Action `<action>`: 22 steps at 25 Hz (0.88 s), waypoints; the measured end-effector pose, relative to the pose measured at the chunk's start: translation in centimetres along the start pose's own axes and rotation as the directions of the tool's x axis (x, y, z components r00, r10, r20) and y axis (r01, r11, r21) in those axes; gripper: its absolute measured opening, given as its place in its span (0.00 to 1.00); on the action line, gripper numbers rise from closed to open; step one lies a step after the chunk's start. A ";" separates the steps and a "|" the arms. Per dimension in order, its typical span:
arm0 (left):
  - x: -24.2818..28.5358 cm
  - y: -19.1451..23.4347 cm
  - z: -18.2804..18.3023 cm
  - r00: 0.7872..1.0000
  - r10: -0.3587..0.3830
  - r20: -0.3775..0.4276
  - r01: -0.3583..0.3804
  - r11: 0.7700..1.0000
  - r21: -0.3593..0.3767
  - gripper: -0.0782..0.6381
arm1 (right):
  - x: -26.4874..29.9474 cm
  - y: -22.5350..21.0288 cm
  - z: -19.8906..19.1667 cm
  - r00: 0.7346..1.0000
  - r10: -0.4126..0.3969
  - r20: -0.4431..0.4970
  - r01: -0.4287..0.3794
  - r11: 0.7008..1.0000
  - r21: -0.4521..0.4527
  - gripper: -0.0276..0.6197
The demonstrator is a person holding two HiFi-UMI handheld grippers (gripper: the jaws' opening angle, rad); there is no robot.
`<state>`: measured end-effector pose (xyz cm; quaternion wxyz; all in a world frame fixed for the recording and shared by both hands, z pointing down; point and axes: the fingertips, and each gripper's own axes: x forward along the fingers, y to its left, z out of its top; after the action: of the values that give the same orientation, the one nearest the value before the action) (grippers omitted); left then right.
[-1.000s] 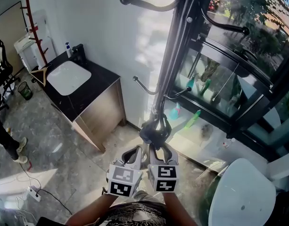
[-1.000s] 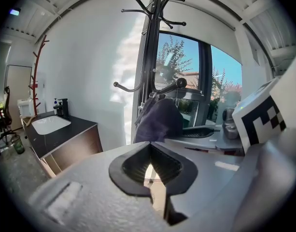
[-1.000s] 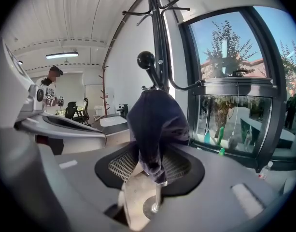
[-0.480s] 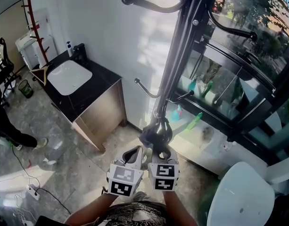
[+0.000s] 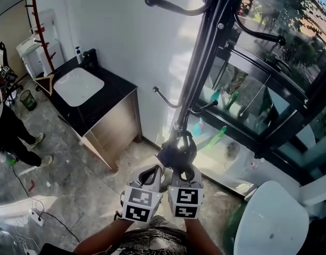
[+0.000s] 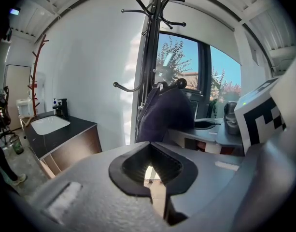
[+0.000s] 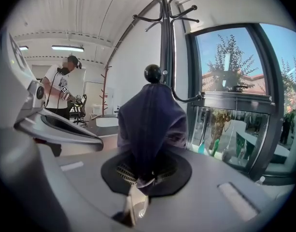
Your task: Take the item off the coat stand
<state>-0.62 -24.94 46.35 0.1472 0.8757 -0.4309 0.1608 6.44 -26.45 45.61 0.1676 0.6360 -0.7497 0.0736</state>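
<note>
A dark blue cloth item [image 5: 176, 153] hangs bunched on a low hook of the black coat stand [image 5: 205, 52]; the hook's round knob [image 7: 152, 73] shows above the cloth [image 7: 150, 124]. My right gripper [image 5: 180, 170] sits just under it. Its jaws are closing, and the cloth's lower end is pinched between the pads [image 7: 138, 182]. My left gripper [image 5: 152, 173] is beside the right one. Its jaws [image 6: 157, 178] are together with nothing in them. From that gripper the cloth [image 6: 164, 112] is ahead and apart.
A dark vanity with a white sink [image 5: 77, 86] stands against the wall at left. A person [image 5: 14, 132] stands at the far left, near a power strip [image 5: 38, 217] and cables. A white round seat [image 5: 272, 219] is at lower right, with a black-framed window [image 5: 258, 94] behind the stand.
My right gripper's jaws have closed onto the bottom of the cloth. The person at the left has moved further into view. The left gripper has stayed put.
</note>
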 end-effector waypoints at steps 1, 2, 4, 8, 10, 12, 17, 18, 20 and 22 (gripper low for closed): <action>-0.2 -0.1 0.0 1.000 -0.001 0.002 0.001 1.000 0.001 0.11 | -0.2 0.1 0.1 1.000 -0.002 0.004 0.002 1.000 -0.001 0.07; -0.3 -0.2 0.0 1.000 -0.002 0.004 0.002 1.000 0.002 0.11 | -0.4 0.1 0.1 1.000 -0.004 0.007 0.004 1.000 -0.002 0.07; -0.7 -0.3 0.0 1.000 -0.003 0.011 0.003 1.000 0.003 0.11 | -0.9 0.3 0.1 1.000 -0.008 0.013 0.008 1.000 -0.002 0.07; -1.7 -0.5 0.1 1.000 -0.004 0.021 0.003 1.000 0.002 0.11 | -2.2 0.6 0.5 0.999 -0.020 0.031 0.020 1.000 -0.009 0.07; -2.2 -0.7 0.0 1.000 -0.005 0.024 0.005 1.000 0.003 0.11 | -2.9 0.7 0.7 0.999 -0.028 0.044 0.028 0.999 -0.018 0.07; -2.6 -0.9 -0.1 1.000 -0.005 0.027 0.005 1.000 0.002 0.11 | -3.5 0.8 0.9 0.998 -0.034 0.058 0.035 0.999 -0.025 0.07; -3.8 -1.4 -0.4 0.999 -0.005 0.040 0.005 1.000 0.000 0.11 | -5.2 1.1 0.6 0.997 -0.040 0.062 0.041 0.999 -0.019 0.07; -4.1 -1.5 -0.5 0.999 -0.004 0.042 0.004 1.000 0.000 0.11 | -5.6 1.1 0.4 0.997 -0.043 0.064 0.044 0.999 -0.018 0.07; -4.7 -1.7 -0.6 0.999 -0.001 0.046 0.001 1.000 -0.001 0.11 | -6.2 1.3 0.2 0.997 -0.048 0.064 0.049 0.999 -0.018 0.07; -5.3 -1.7 -0.8 0.999 0.003 0.049 -0.002 1.000 -0.002 0.11 | -6.9 1.6 0.0 0.997 -0.049 0.060 0.050 0.999 -0.019 0.07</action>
<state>-2.44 -19.83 44.67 0.1373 0.8787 -0.4357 0.1388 5.82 -19.77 43.46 0.1535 0.6544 -0.7392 0.0426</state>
